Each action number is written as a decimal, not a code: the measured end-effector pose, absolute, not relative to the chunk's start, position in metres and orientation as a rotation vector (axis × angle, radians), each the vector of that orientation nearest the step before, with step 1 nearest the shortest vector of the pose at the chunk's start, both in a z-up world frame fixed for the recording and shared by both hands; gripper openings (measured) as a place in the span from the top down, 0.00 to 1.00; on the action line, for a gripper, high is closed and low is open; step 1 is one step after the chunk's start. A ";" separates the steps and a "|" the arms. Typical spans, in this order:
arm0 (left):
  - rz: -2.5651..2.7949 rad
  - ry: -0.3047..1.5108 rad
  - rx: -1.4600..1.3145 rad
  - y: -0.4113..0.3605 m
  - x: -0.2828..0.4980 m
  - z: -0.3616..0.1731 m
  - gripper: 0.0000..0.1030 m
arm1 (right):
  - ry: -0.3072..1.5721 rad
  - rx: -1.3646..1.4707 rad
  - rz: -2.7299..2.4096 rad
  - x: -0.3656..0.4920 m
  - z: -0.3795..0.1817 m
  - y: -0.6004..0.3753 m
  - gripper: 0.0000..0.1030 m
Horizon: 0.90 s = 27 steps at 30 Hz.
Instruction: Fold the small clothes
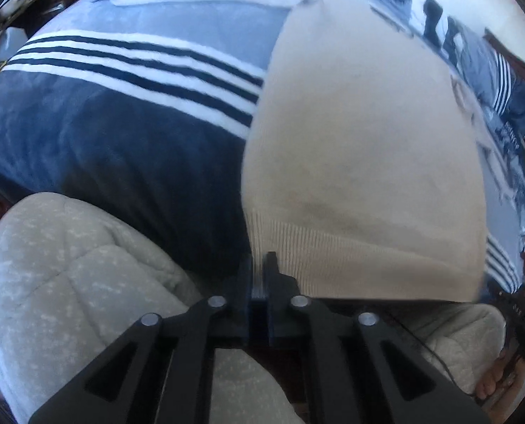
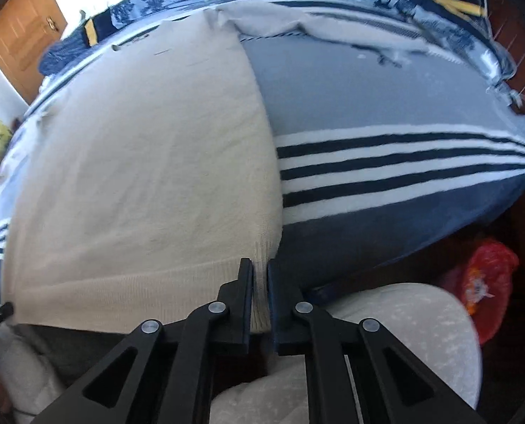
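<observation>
Left wrist view: left gripper [image 1: 260, 265] points steeply down, jaws nearly together, pinching the left corner of the ribbed hem.
Left grip: a thin fold of cloth sits between the pads at the hem's end; little of it shows.
Right wrist view: right gripper [image 2: 260, 272] also points steeply down, jaws narrow, clamped on the right corner of the same hem.
Right grip: cream ribbing [image 2: 262, 304] plainly fills the gap between the fingers.
Sweater [image 1: 361, 148]: cream knit, spread flat and running away from both grippers; its hem is the near edge, lifted at the two corners.
Sweater, far end: in the right wrist view [image 2: 139, 148] the top edge looks rumpled, with a bit of cloth turned over near the neck.
Blanket [image 1: 103, 141]: under the sweater, dark blue near, grey farther, with white and navy stripes between.
Person: legs in pale speckled trousers [image 1: 68, 282] below both grippers; a bare foot [image 1: 492, 385] low on the right of the left wrist view.
Floor side: red bag [image 2: 488, 275] beside the bed.
Background: wooden door [image 2: 22, 35] at upper left.
</observation>
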State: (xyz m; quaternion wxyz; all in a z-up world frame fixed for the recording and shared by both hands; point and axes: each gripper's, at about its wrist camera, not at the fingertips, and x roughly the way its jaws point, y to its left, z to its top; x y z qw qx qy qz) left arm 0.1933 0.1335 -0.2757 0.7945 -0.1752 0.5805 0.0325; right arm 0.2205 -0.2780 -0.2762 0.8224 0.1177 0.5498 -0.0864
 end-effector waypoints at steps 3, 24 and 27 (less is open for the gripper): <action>0.074 1.139 -0.444 0.150 0.176 -0.251 0.48 | 1.064 0.274 -0.175 0.205 -0.246 -0.278 0.43; 0.302 0.845 -0.649 0.274 0.225 -0.152 0.26 | 0.768 0.083 0.323 0.289 -0.086 -0.050 0.00; 0.345 0.849 -0.768 0.307 0.255 -0.170 0.26 | 0.817 0.088 0.350 0.320 -0.104 -0.029 0.00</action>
